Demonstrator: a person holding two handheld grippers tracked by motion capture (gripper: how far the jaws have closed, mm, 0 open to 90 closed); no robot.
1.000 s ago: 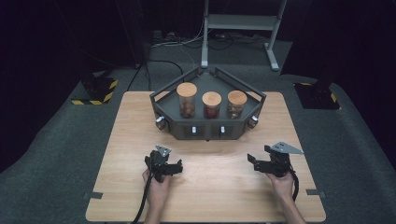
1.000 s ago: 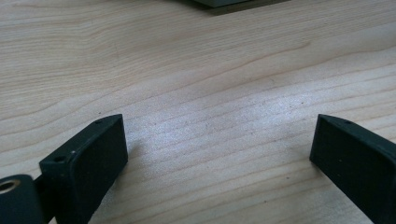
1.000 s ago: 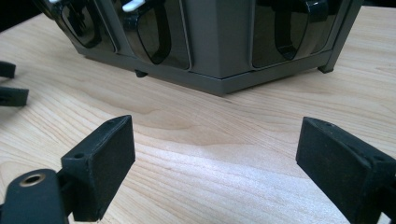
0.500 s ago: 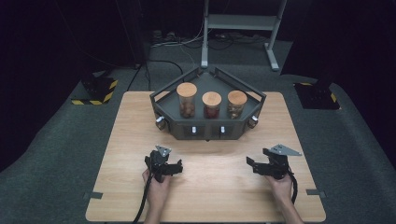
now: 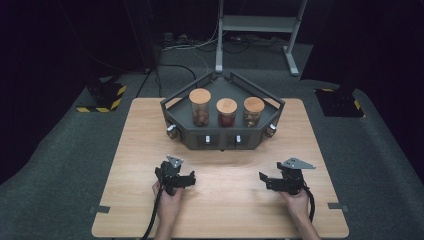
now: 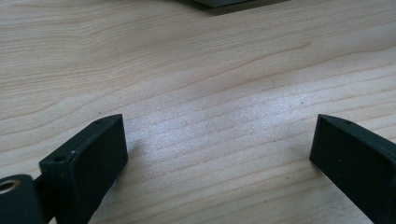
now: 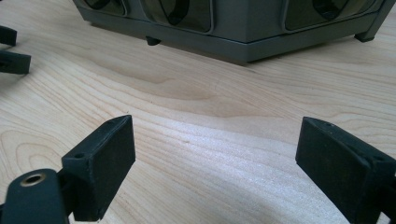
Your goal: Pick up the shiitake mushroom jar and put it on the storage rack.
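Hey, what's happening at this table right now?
A person holds a two-jaw gripper in each hand, low over the wooden table. The left gripper and the right gripper are both open and hold nothing. Farther back, a dark angular tray holds three cork-lidded jars, all apart from the grippers.

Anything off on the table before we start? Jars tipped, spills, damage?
Nothing stands out. Three cork-lidded jars stand upright in the grey tray, no spills. Left gripper and right gripper sit open and empty over the table.
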